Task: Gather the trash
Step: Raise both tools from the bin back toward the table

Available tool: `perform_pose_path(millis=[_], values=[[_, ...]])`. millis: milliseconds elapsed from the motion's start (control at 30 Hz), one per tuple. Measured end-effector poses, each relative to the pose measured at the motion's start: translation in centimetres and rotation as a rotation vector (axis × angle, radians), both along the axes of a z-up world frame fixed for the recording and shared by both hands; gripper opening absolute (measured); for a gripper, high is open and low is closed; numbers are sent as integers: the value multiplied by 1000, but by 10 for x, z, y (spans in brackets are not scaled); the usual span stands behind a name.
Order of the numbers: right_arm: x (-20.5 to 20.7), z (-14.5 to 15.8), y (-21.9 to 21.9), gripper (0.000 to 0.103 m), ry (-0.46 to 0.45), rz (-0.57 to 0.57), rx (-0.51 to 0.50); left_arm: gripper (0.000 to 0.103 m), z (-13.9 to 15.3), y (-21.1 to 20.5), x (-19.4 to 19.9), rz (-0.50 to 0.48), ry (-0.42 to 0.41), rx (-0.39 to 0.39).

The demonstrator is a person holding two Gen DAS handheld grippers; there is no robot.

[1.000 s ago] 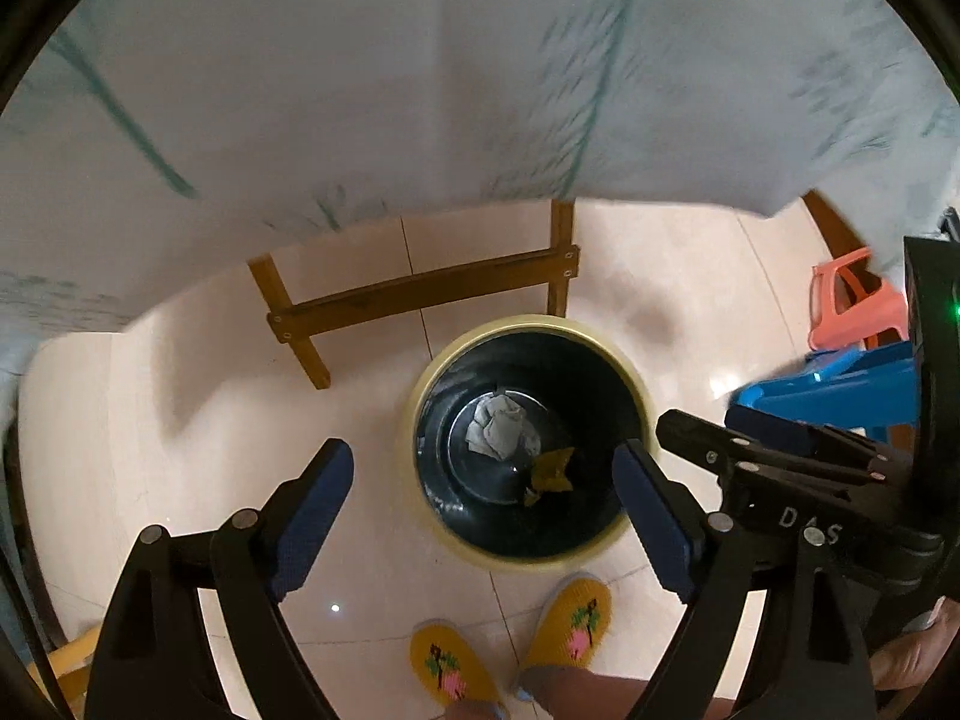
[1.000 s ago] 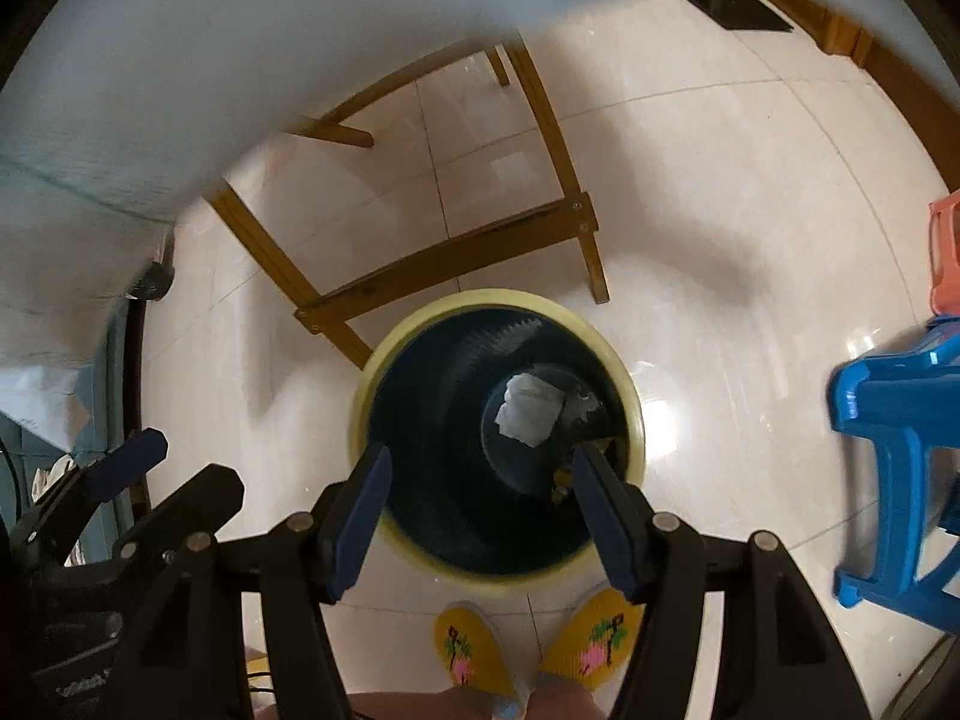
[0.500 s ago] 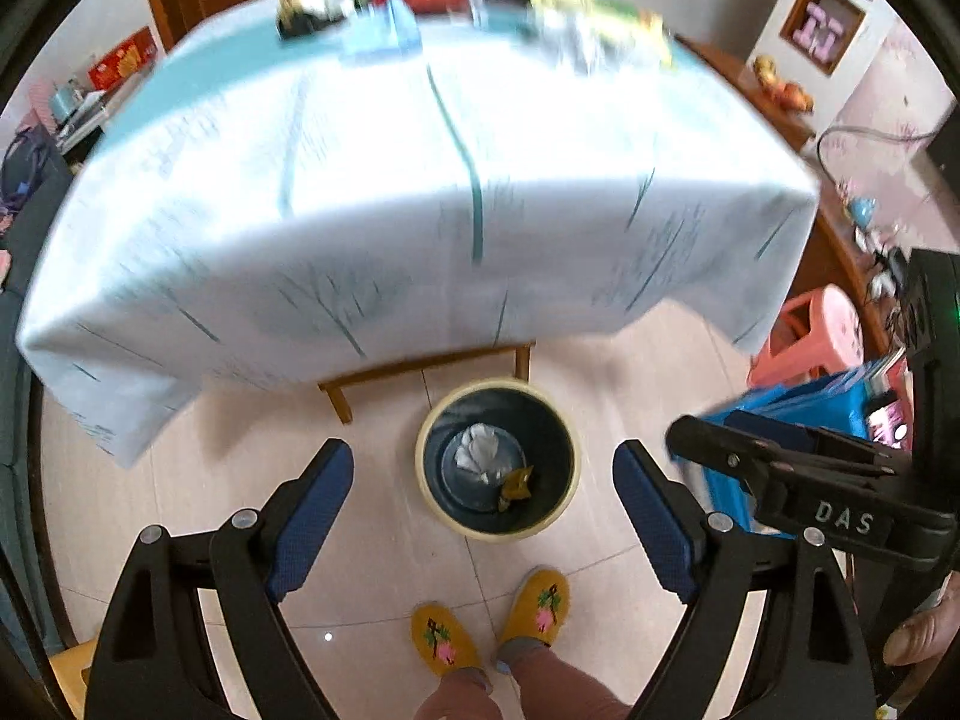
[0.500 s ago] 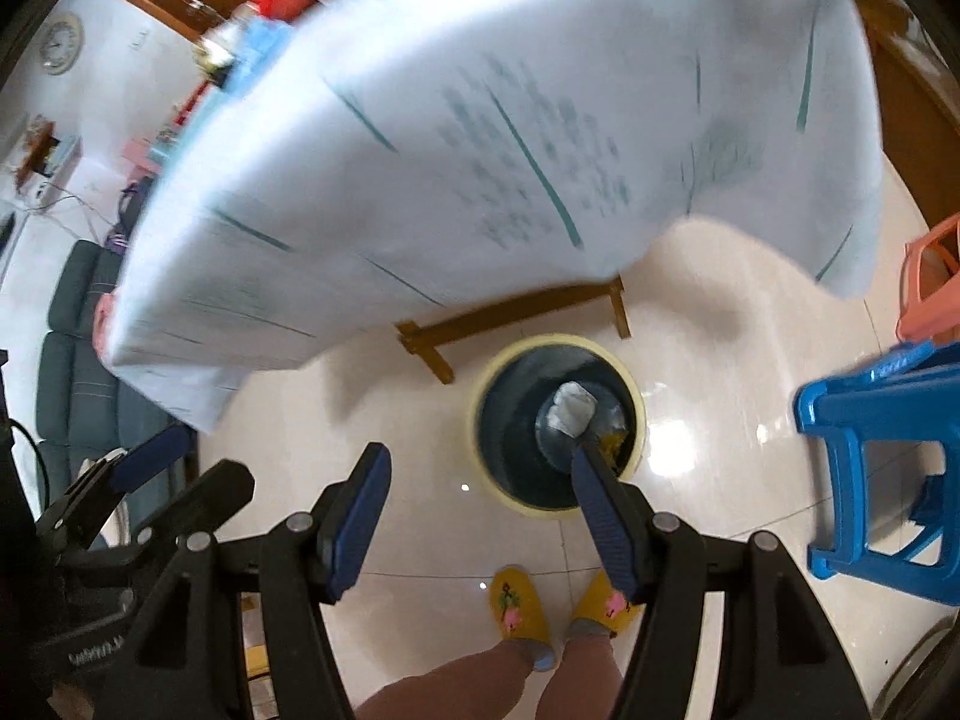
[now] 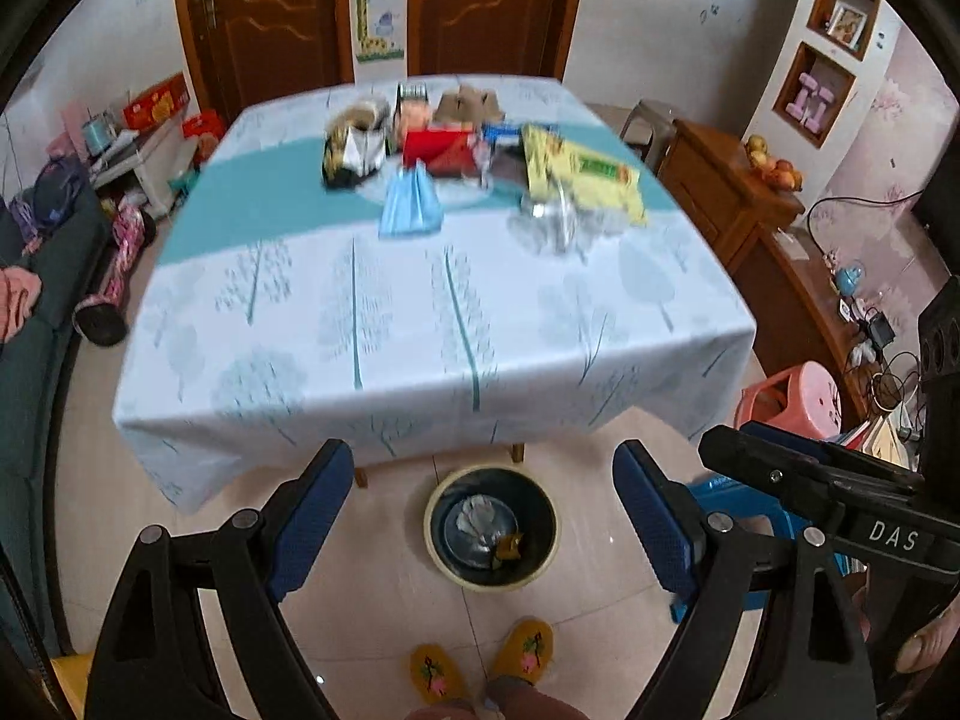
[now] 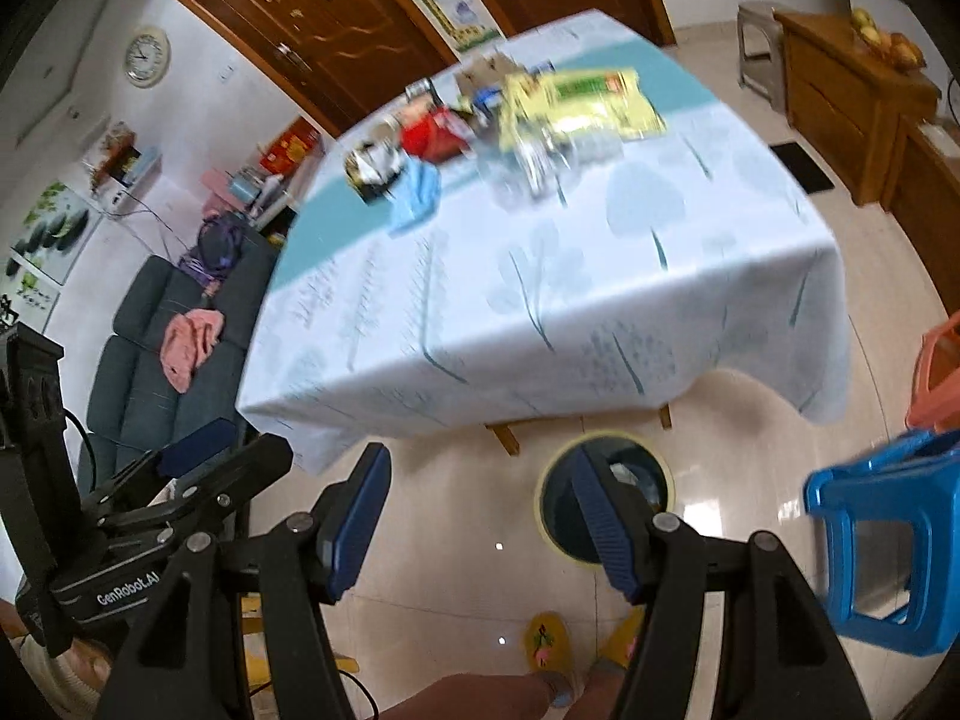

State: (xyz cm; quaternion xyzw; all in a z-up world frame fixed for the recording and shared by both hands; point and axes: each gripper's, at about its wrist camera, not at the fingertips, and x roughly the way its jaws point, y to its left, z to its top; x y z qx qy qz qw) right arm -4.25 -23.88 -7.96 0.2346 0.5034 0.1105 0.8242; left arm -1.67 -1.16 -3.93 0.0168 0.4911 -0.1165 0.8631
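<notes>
A dark trash bin with a yellow rim stands on the floor in front of the table and holds a crumpled white paper and a yellow scrap. High above it, my left gripper is open with nothing in it. My right gripper is open and empty too, and one of its fingers covers part of the bin. At the far end of the table lie a blue mask, a yellow packet, a red pack and a clear wrapper.
A blue plastic stool and a pink stool stand to the right of the bin. A wooden sideboard runs along the right wall, a dark sofa along the left. The person's yellow slippers are just behind the bin.
Both grippers have risen from close over the bin to above table height, so the table top and its litter have come into view. Their jaws have kept the same width.
</notes>
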Motion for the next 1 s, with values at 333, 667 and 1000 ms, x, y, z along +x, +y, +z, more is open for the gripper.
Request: perform_pose_path(millis=[333, 667, 1000], values=[[31, 37, -9, 63, -68, -9, 35, 87, 35, 6, 28, 47, -5, -5], [87, 17, -15, 63, -3, -94, 67, 87, 26, 8, 103, -12, 9, 10], [161, -41, -27, 63, 116, -336, 164, 87, -20, 13, 223, -125, 119, 28]])
